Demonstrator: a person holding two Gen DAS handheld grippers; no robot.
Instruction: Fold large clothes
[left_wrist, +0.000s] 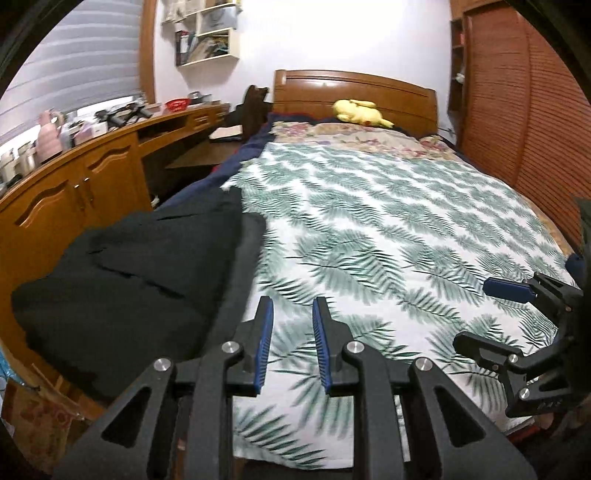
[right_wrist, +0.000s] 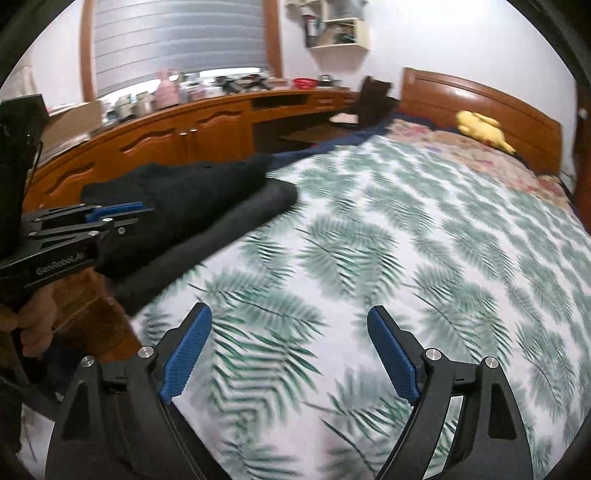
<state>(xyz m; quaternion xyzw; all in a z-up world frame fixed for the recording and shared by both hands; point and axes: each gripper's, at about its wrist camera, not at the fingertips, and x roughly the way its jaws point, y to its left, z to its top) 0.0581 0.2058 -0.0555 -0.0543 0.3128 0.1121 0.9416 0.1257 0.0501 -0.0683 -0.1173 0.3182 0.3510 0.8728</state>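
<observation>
A: claw status?
B: left claw (left_wrist: 291, 314) narrow gap, nothing between the pads. Right claw (right_wrist: 290, 319) spread wide, empty.
A: clothes?
B: dark clothes (left_wrist: 140, 266) piled at the bed's (left_wrist: 388, 221) left edge, beside the left claw.

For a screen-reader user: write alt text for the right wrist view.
Open right tongs, empty, hover over a leaf-print bedspread. Dark clothes lie piled at the bed's left edge, with the left tongs beside them. A yellow plush toy rests by the wooden headboard.
</observation>
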